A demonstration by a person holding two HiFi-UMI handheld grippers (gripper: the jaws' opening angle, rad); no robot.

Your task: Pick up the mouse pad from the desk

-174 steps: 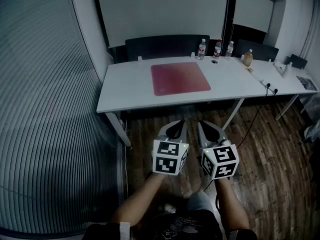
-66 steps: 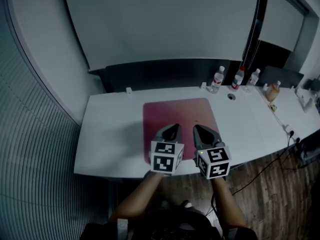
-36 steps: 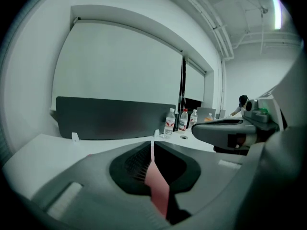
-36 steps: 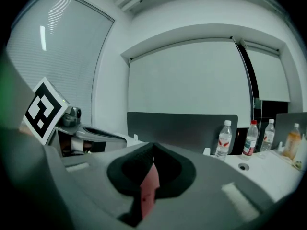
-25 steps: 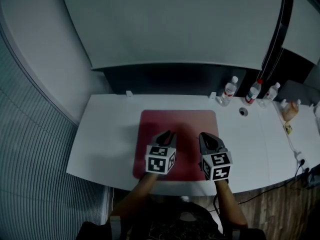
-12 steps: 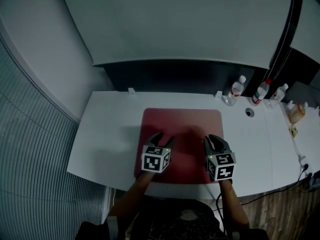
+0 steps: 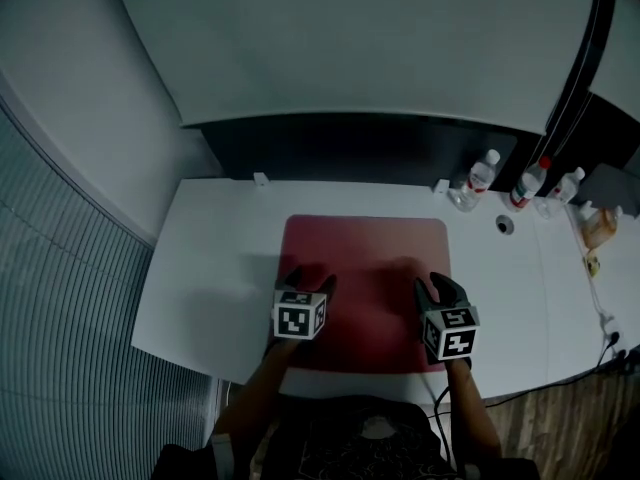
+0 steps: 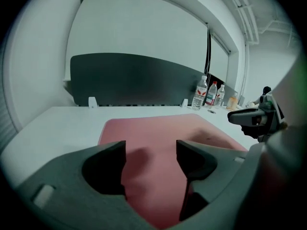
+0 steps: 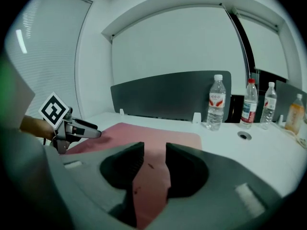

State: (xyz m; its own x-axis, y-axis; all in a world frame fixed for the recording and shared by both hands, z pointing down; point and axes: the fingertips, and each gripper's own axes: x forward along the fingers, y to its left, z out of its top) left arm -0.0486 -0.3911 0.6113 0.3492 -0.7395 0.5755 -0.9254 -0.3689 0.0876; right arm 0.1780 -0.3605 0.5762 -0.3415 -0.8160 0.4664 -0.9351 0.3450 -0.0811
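A large dull-red mouse pad [image 7: 365, 268] lies flat on the white desk [image 7: 210, 258]. My left gripper [image 7: 308, 286] hovers over the pad's front left part, and its jaws are opening with nothing between them. In the left gripper view the pad [image 8: 158, 138] fills the gap between the fingers [image 8: 108, 171]. My right gripper [image 7: 440, 288] hangs over the pad's front right part; its jaws are opening too, the gap narrow and empty. The right gripper view shows the pad [image 9: 153, 143] beyond the fingers [image 9: 184, 169] and the left gripper [image 9: 79, 126] at the left.
Three water bottles [image 7: 484, 171] stand at the desk's back right near a round cable hole [image 7: 505, 225]. A dark divider panel [image 7: 350, 148] runs along the back edge. A small white clip [image 7: 260, 179] sits at the back left. A ribbed wall [image 7: 70, 298] is at the left.
Both grippers have sunk toward the pad and spread apart to its left and right front parts. Their jaws, shut a second ago, have parted.
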